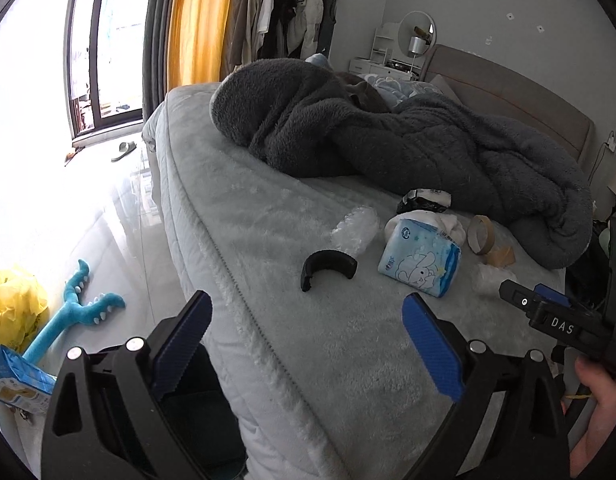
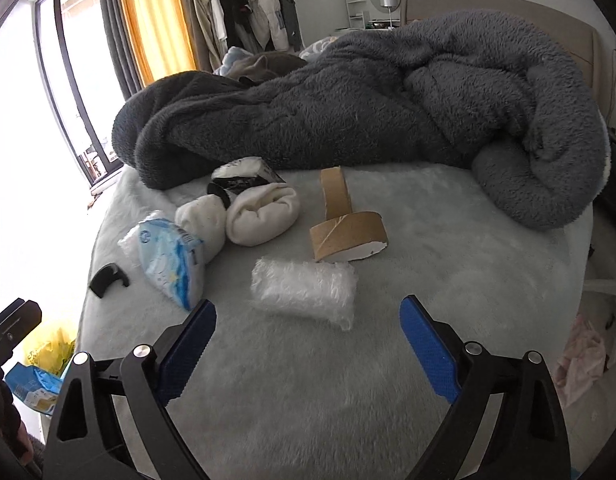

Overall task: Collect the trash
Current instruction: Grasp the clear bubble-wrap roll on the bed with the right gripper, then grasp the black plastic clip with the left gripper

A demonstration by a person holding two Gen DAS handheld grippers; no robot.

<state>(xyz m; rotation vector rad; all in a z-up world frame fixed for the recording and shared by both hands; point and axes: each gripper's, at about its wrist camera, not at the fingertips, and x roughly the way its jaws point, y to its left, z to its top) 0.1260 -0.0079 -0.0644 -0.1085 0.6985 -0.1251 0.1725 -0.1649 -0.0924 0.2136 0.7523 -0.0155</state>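
- Your bed fills both views, covered in pale plush, with a dark grey fleece blanket heaped across its far half; the blanket hides whatever lies beneath it.
- Your right claw stands wide, nothing between its blue pads, hanging just short of a crumpled clear plastic wrap on the bed.
- Your left claw is also spread wide and empty, over the bed's edge, near a curved black piece.
- A blue tissue pack lies left of the wrap, touching rolled white socks.
- Two brown tape-roll cores sit just beyond the wrap, one standing behind the other.
- A black-and-white packet is half tucked against the blanket; its print is too small to read.
- On the floor, a yellow bag is cut off by the frame edge.
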